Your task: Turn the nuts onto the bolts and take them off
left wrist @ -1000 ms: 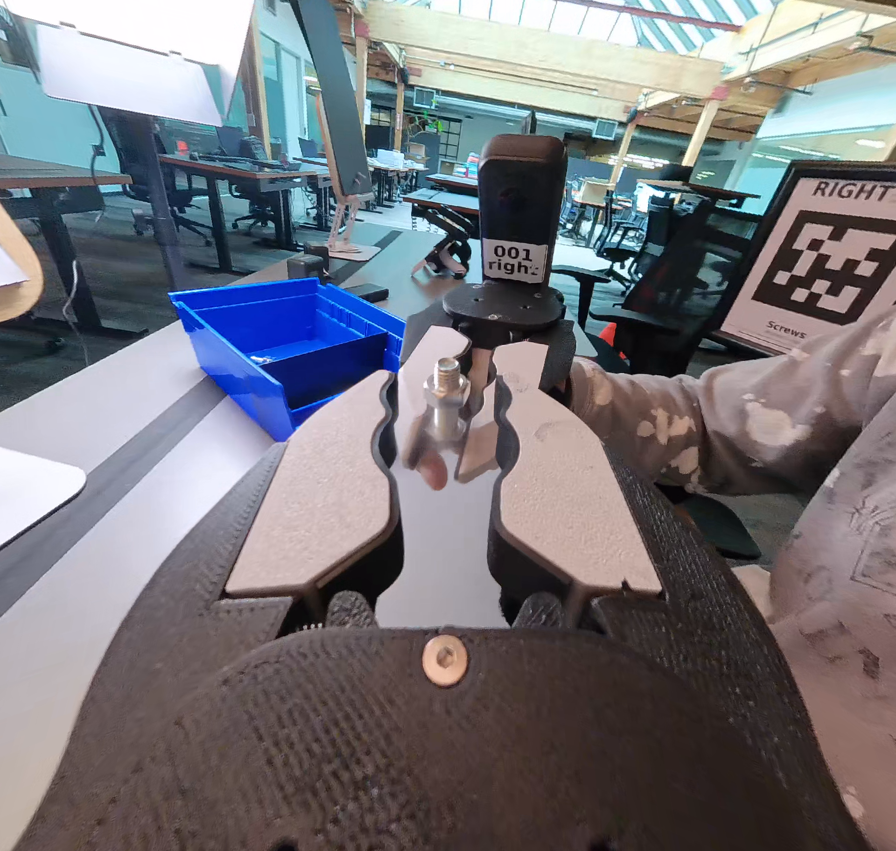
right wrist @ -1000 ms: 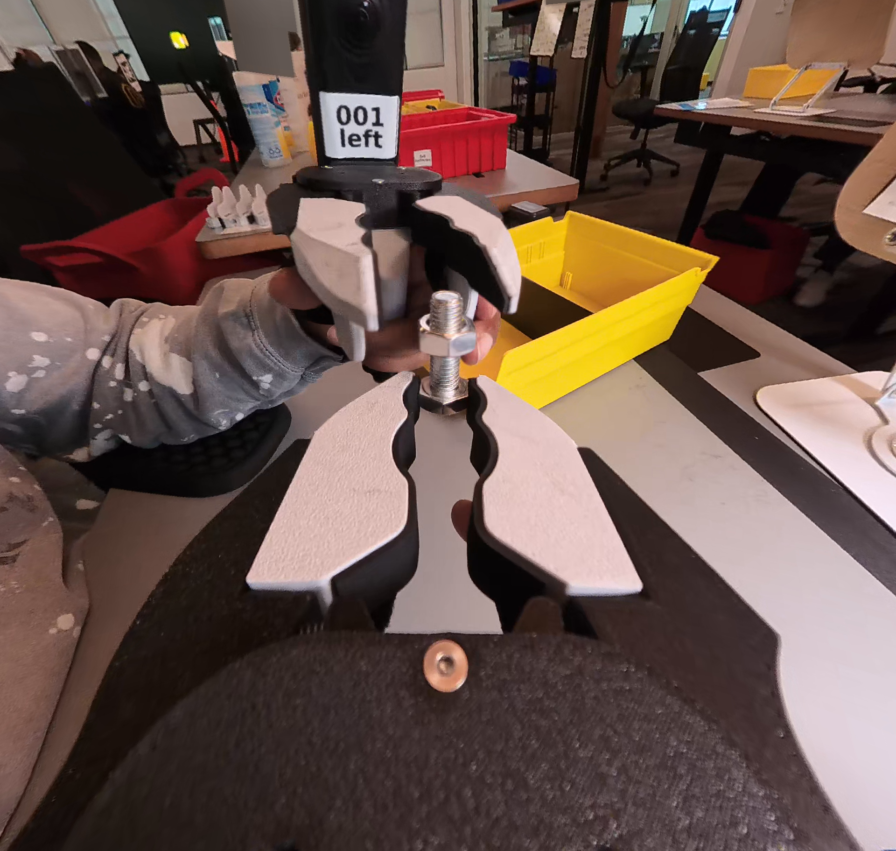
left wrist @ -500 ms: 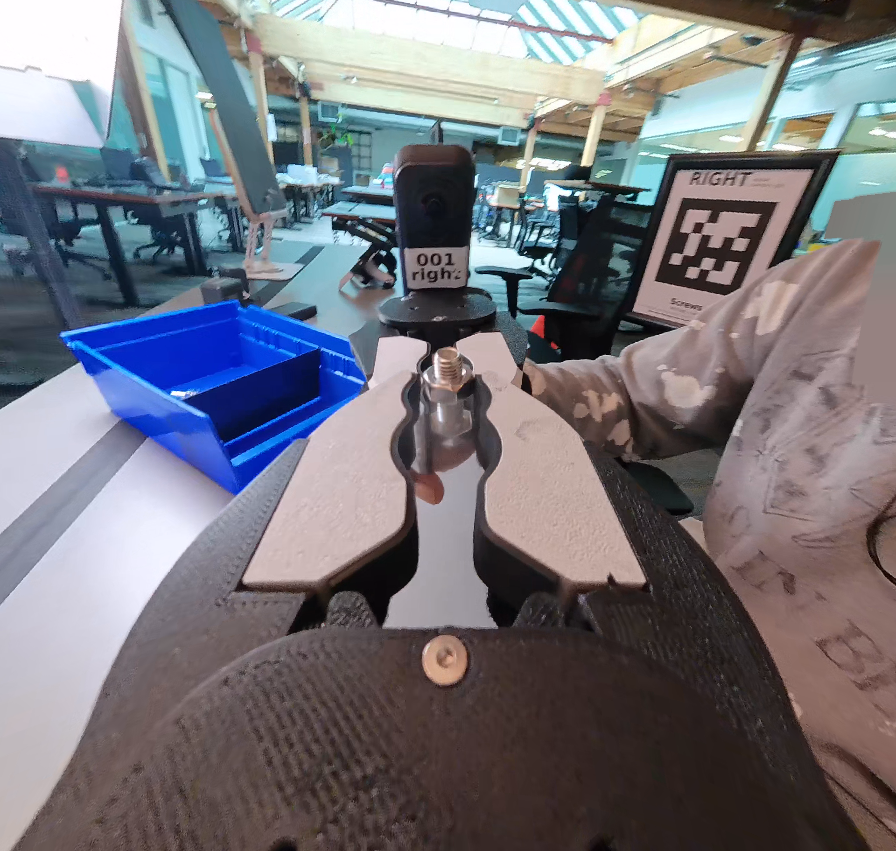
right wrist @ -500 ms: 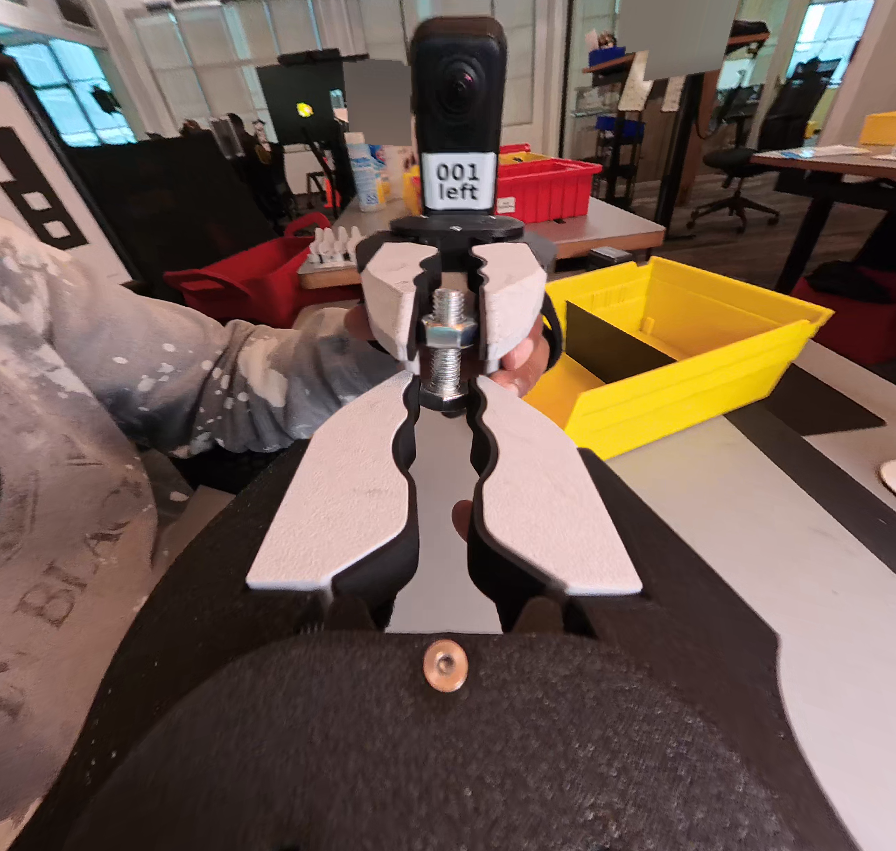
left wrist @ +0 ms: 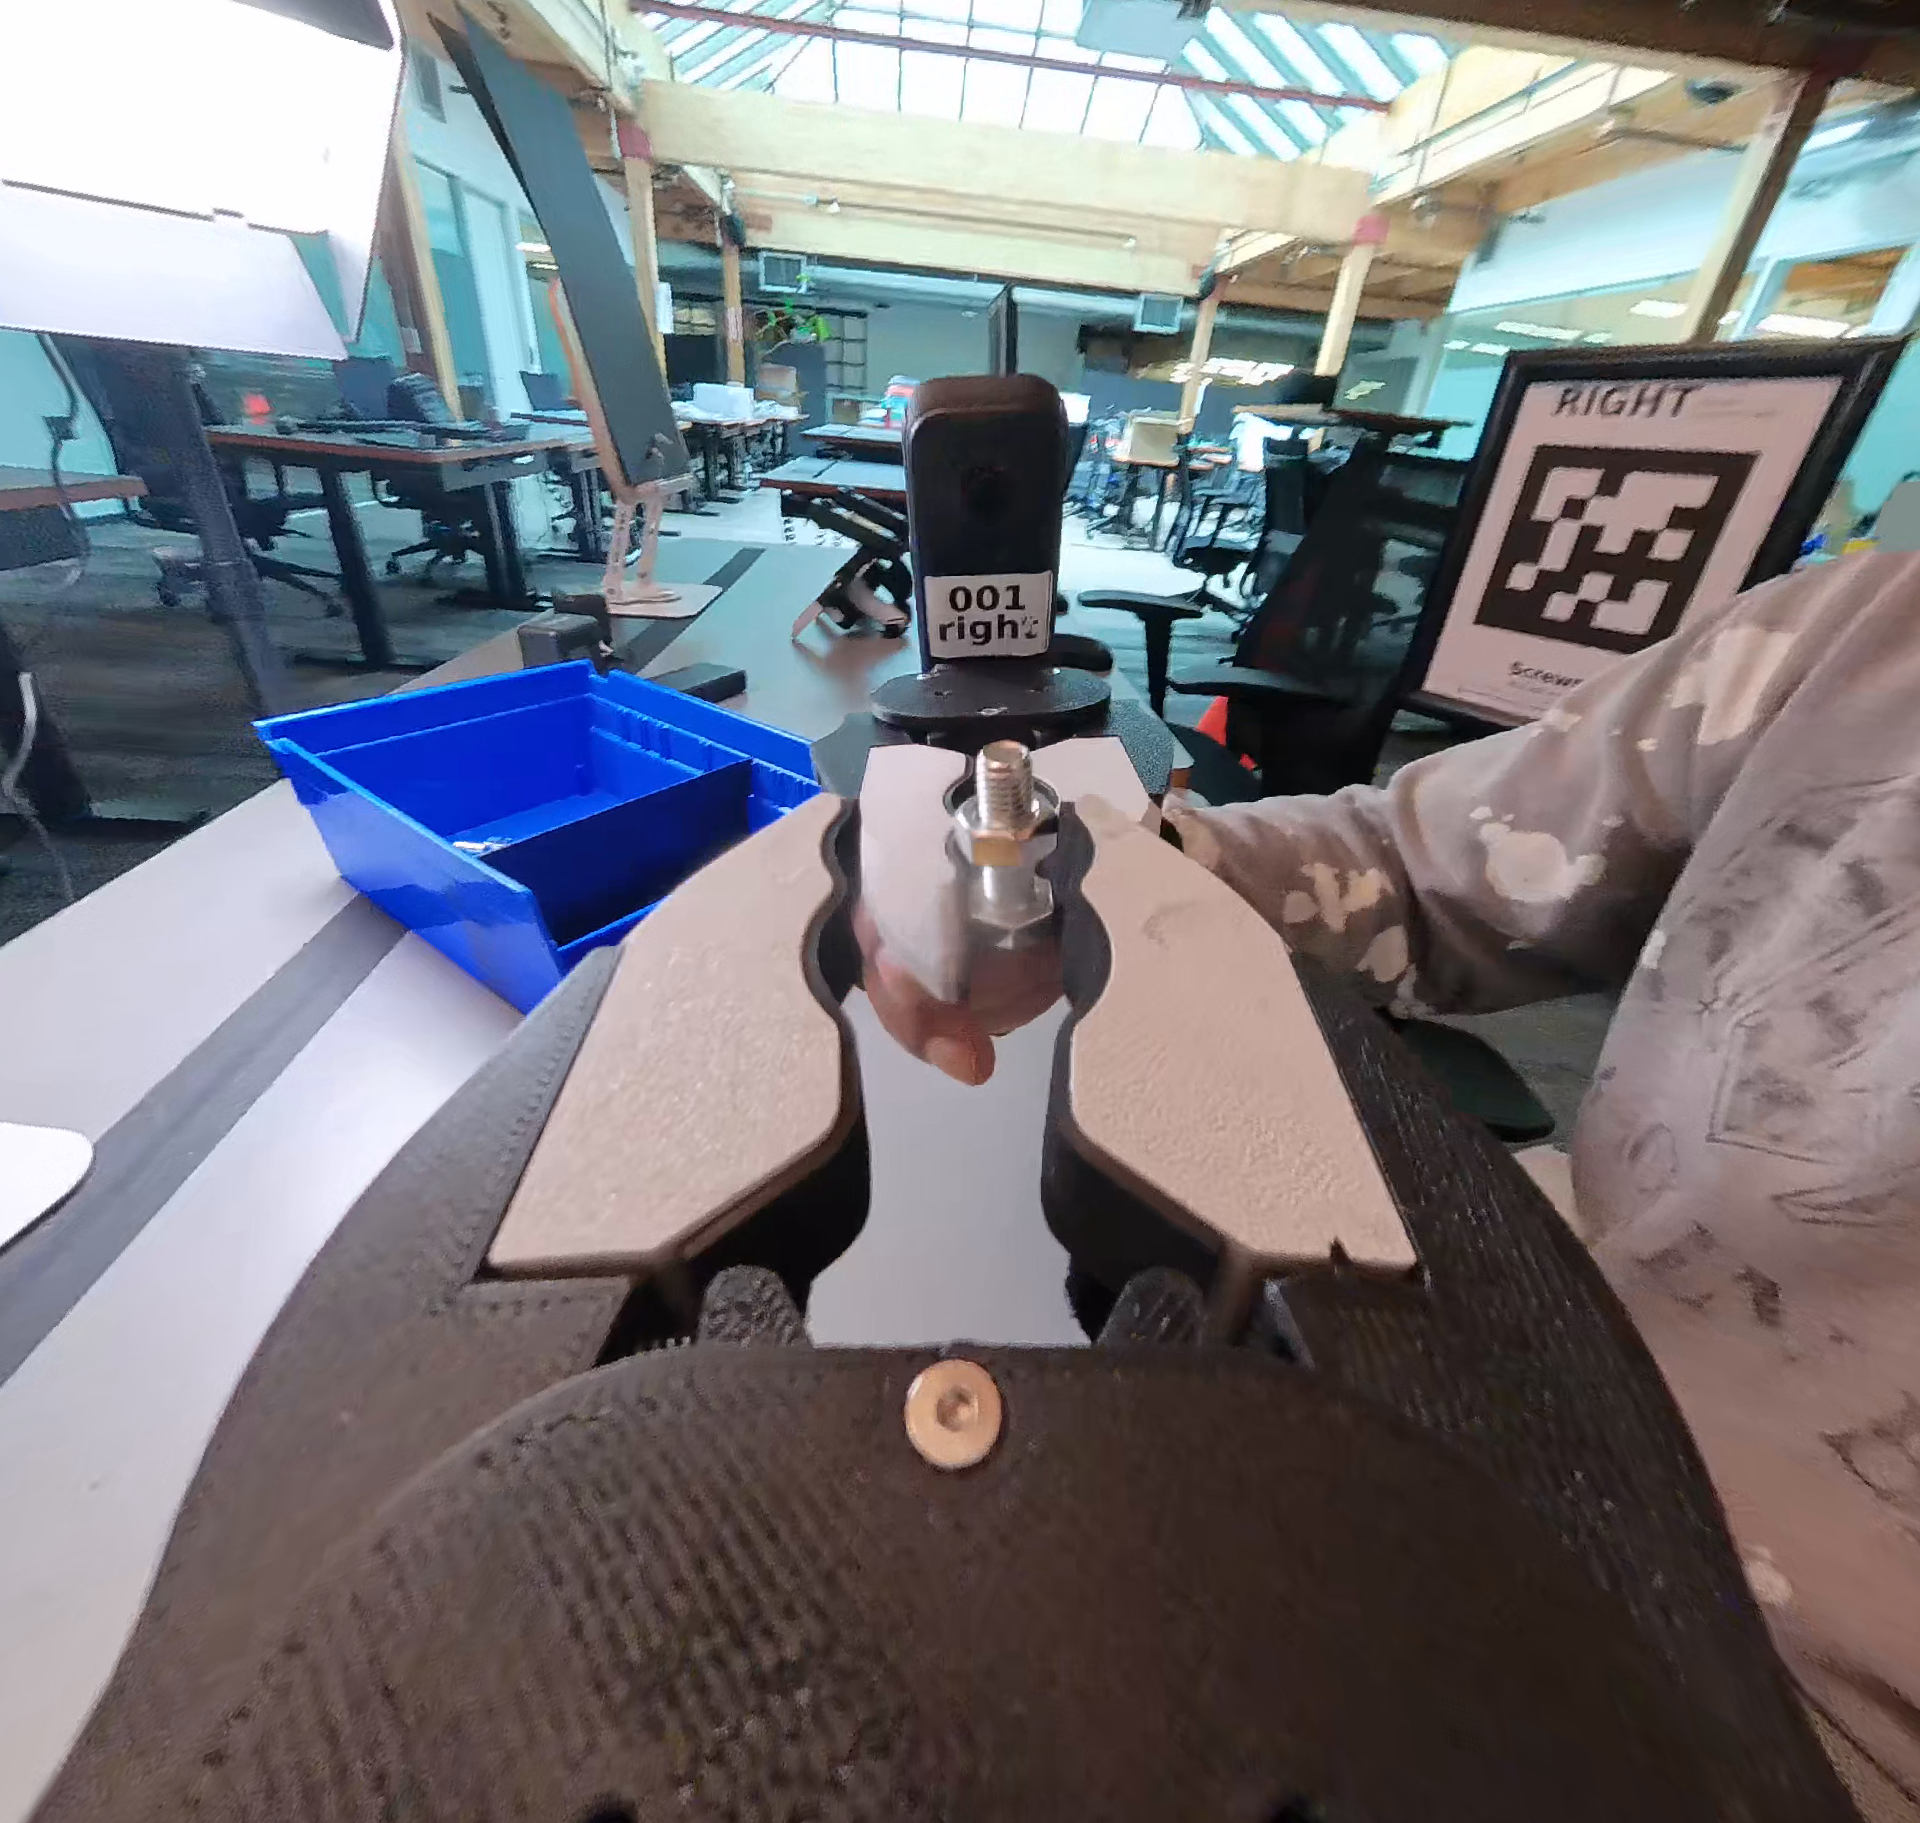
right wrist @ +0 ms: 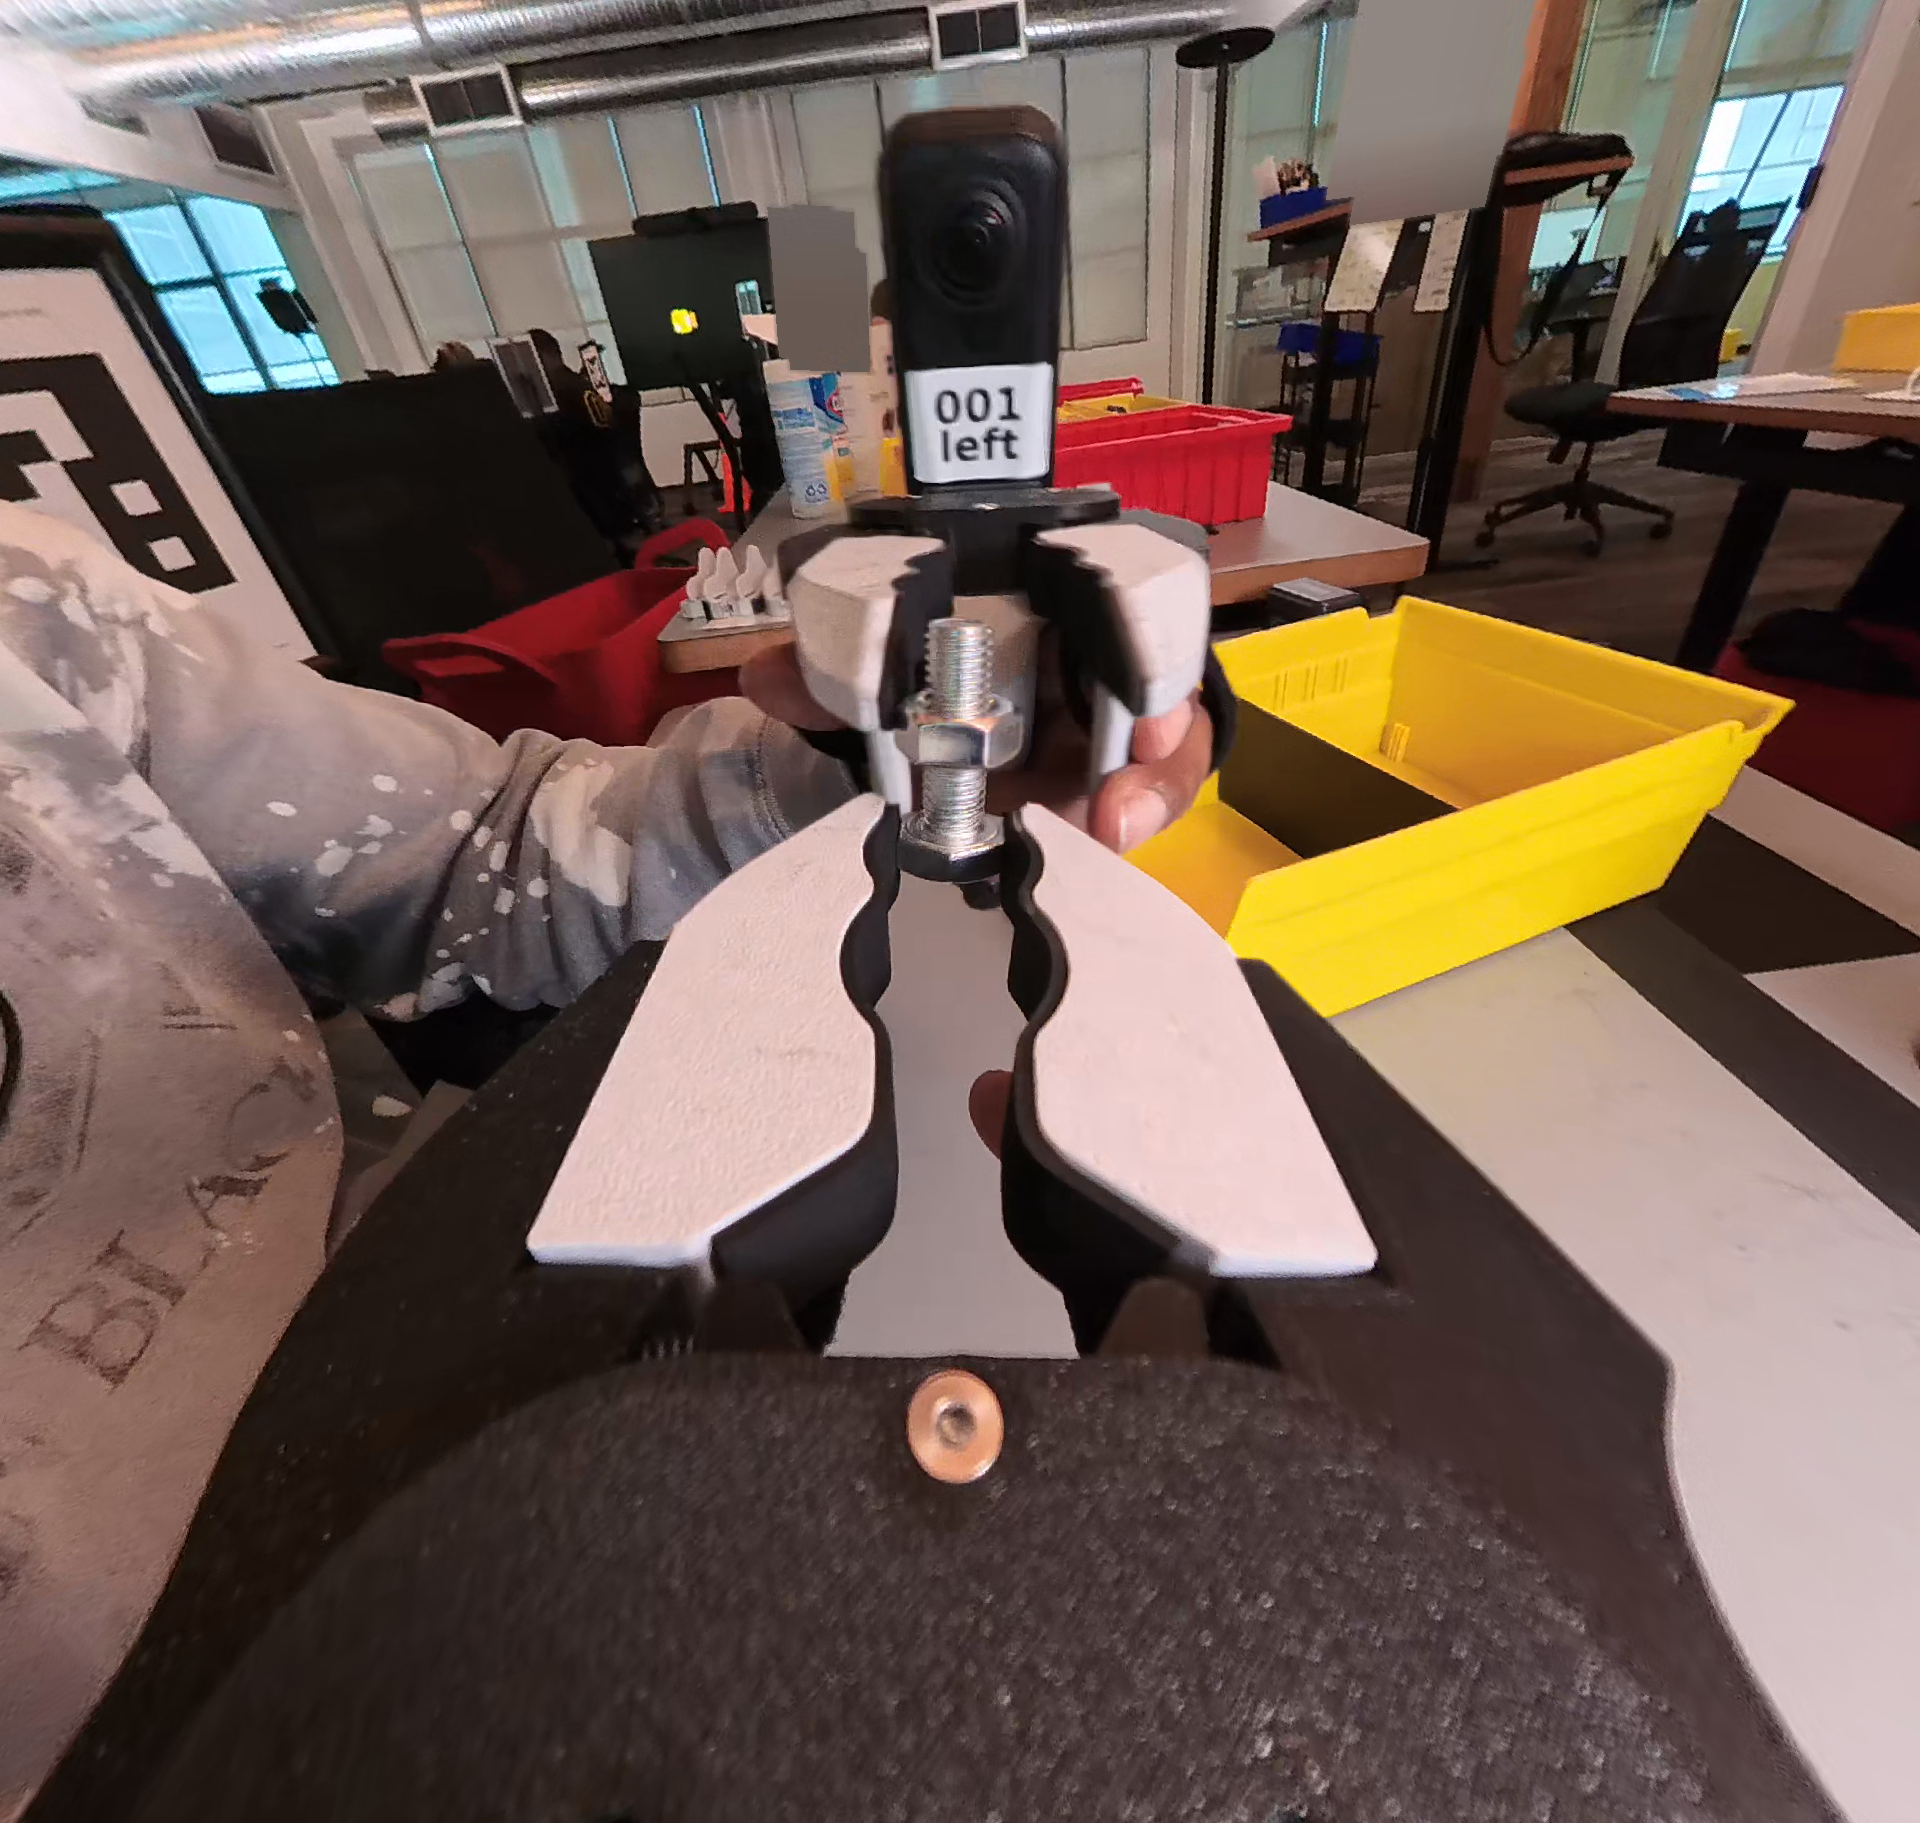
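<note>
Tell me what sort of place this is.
Probably an open-plan office or workshop: rows of desks and office chairs, exposed ceiling ducts, and parts bins, a blue bin and a yellow bin, on the worktable.

a light grey tabletop (left wrist: 197,952) with a dark grey stripe (left wrist: 208,1077) running along it carries an open blue plastic bin (left wrist: 436,838) with a divider inside. in the right wrist view the same kind of surface (right wrist: 1621,1129) bears an open yellow plastic bin (right wrist: 1455,859) with a black divider, resting beside a dark band (right wrist: 1766,900).
</note>
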`<state>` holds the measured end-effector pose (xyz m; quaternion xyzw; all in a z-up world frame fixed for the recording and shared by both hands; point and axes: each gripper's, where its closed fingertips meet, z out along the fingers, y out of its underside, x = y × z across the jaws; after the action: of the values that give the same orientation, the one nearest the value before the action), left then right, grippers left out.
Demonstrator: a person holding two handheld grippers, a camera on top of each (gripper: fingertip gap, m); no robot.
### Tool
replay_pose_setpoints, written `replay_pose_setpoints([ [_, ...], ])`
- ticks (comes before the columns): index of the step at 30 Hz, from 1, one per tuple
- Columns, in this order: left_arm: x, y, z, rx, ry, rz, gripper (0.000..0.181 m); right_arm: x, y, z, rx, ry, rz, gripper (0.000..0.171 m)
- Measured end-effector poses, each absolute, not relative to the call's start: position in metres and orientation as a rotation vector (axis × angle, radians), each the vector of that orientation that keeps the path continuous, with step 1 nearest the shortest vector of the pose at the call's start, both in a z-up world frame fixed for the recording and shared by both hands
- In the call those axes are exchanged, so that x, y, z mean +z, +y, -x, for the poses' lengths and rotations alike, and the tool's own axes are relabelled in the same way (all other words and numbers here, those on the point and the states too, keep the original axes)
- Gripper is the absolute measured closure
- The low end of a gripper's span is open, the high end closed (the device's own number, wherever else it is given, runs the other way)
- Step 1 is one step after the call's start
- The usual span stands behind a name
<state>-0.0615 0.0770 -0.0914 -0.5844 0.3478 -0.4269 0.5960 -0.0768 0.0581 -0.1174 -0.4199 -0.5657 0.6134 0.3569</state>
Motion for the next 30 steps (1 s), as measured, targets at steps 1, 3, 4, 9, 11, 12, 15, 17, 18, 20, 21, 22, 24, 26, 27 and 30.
replay_pose_setpoints([
  [1, -0.091, 0.079, 0.066, -1.013, 0.788, 1.365, 0.146, -0.115, 0.058, 0.076, 1.592, -1.453, 1.070, 0.153],
  [3, -0.101, 0.097, 0.085, -0.860, 0.730, 1.438, 0.158, -0.105, 0.055, 0.069, 1.661, -1.434, 1.011, 0.153],
  [4, -0.104, 0.097, 0.088, -0.838, 0.739, 1.447, 0.157, -0.102, 0.055, 0.067, 1.663, -1.426, 1.001, 0.153],
  [9, -0.090, 0.084, 0.074, -0.914, 0.763, 1.396, 0.148, -0.108, 0.064, 0.071, 1.601, -1.420, 1.058, 0.153],
  [11, -0.089, 0.081, 0.064, -0.939, 0.779, 1.392, 0.146, -0.113, 0.066, 0.074, 1.573, -1.418, 1.086, 0.153],
  [12, -0.091, 0.081, 0.061, -0.934, 0.785, 1.401, 0.146, -0.114, 0.066, 0.075, 1.561, -1.423, 1.088, 0.153],
  [15, -0.094, 0.091, 0.071, -0.912, 0.727, 1.437, 0.152, -0.110, 0.065, 0.073, 1.574, -1.407, 1.065, 0.153],
  [17, -0.104, 0.106, 0.088, -0.789, 0.684, 1.500, 0.156, -0.100, 0.062, 0.067, 1.646, -1.390, 1.012, 0.153],
  [18, -0.103, 0.103, 0.089, -0.821, 0.683, 1.493, 0.153, -0.098, 0.062, 0.067, 1.625, -1.387, 1.008, 0.153],
  [20, -0.094, 0.097, 0.086, -0.870, 0.686, 1.458, 0.150, -0.101, 0.064, 0.067, 1.579, -1.406, 1.020, 0.153],
  [21, -0.092, 0.094, 0.081, -0.882, 0.704, 1.447, 0.147, -0.102, 0.066, 0.068, 1.573, -1.400, 1.036, 0.153],
  [22, -0.090, 0.089, 0.074, -0.906, 0.727, 1.435, 0.145, -0.104, 0.069, 0.069, 1.570, -1.395, 1.056, 0.152],
  [24, -0.087, 0.082, 0.063, -0.947, 0.758, 1.418, 0.142, -0.109, 0.072, 0.072, 1.553, -1.392, 1.082, 0.153],
  [26, -0.094, 0.086, 0.060, -0.903, 0.771, 1.452, 0.143, -0.109, 0.069, 0.073, 1.554, -1.397, 1.077, 0.153],
  [27, -0.095, 0.087, 0.062, -0.905, 0.763, 1.453, 0.139, -0.108, 0.068, 0.073, 1.557, -1.397, 1.068, 0.153],
  [30, -0.109, 0.109, 0.089, -0.776, 0.658, 1.566, 0.158, -0.098, 0.063, 0.066, 1.617, -1.386, 1.012, 0.153],
])
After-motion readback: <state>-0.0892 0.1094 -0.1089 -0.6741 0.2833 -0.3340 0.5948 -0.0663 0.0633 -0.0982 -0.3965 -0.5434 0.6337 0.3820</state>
